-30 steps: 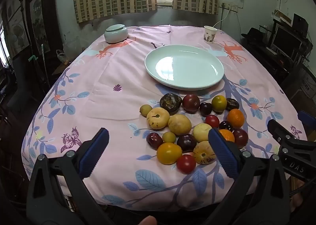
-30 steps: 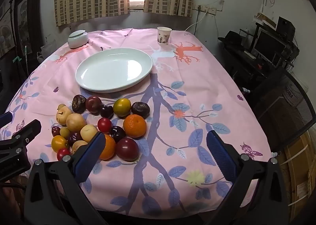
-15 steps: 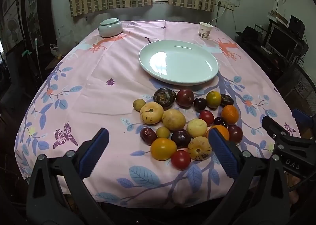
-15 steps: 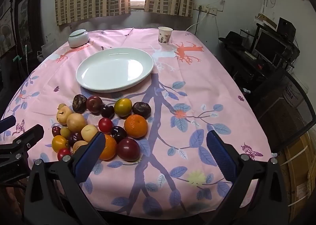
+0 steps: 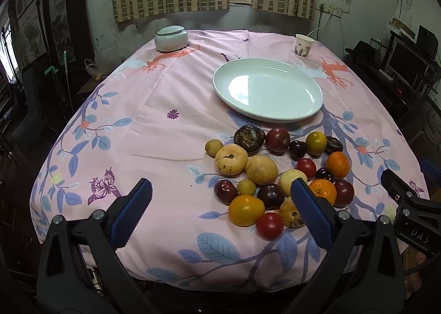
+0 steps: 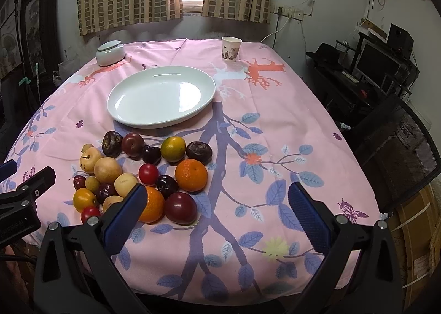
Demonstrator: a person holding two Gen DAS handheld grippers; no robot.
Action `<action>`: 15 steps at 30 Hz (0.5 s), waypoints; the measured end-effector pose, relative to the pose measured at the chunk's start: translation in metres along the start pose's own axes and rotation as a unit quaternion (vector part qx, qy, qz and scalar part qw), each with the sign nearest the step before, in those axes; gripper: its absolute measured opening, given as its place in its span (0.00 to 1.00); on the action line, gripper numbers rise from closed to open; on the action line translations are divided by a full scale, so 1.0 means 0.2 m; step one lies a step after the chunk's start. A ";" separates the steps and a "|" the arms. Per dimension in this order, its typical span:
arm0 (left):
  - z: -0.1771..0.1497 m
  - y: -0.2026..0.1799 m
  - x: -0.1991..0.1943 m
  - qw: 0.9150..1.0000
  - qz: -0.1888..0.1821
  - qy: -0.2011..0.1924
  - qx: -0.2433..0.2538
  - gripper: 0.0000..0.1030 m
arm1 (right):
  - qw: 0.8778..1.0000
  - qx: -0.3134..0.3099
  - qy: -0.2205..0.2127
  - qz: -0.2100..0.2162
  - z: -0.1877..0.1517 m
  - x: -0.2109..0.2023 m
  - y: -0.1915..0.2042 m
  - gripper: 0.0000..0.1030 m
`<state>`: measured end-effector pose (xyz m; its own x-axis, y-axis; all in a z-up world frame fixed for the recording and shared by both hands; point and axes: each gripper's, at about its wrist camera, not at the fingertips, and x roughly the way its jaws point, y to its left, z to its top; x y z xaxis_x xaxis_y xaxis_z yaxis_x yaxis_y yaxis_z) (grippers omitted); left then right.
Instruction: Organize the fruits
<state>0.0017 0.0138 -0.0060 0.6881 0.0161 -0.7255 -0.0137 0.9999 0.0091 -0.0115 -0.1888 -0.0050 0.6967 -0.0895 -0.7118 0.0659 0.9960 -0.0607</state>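
Now both tools hang above the near edge of the table (image 5: pixel 165 88), and nothing is picked up yet. On the left side, the left gripper (image 5: pixel 220 210) has its jaws spread wide with nothing between them. It points at bare pink cloth, so the pile of fruits (image 5: pixel 278 173) lies ahead and to the right of its jaws; only its right finger overlaps the near fruits in the left wrist view. The yellow tomato (image 5: pixel 246 210) and the small red tomato (image 5: pixel 269 225) sit closest to this gripper, at the near edge of the pile.

In the middle, beyond the pile, the white plate (image 5: pixel 220 77) stands with nothing on it, just behind the far row of fruits. I judge it is the goal for the fruits.

On the right side, the right gripper (image 6: pixel 217 210) is also wide open and holds nothing. The pile lies ahead and to the left of its jaws. The dark red plum (image 6: pixel 181 208) and the orange (image 6: pixel 191 175) are nearest to it. The fruits are round, so there is no long axis to align with. I think each gripper must turn inward to reach.
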 end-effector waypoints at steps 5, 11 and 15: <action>0.00 0.00 -0.01 1.000 -0.006 -0.004 0.003 0.98 | 0.999 0.020 0.005 0.040 0.00 0.00 -0.02 0.99; 0.00 -0.01 -0.01 1.000 -0.006 -0.004 0.004 0.98 | 0.999 0.002 -0.007 0.034 0.00 -0.03 0.01 0.99; 0.00 -0.01 -0.01 1.000 -0.005 -0.004 0.003 0.98 | 0.999 0.005 -0.003 0.039 0.00 -0.02 0.01 0.99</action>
<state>0.0000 0.0122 -0.0037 0.6941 0.0053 -0.7198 -0.0016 1.0000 0.0058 -0.0143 -0.1868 -0.0022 0.7041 -0.0124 -0.7099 0.0192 0.9998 0.0015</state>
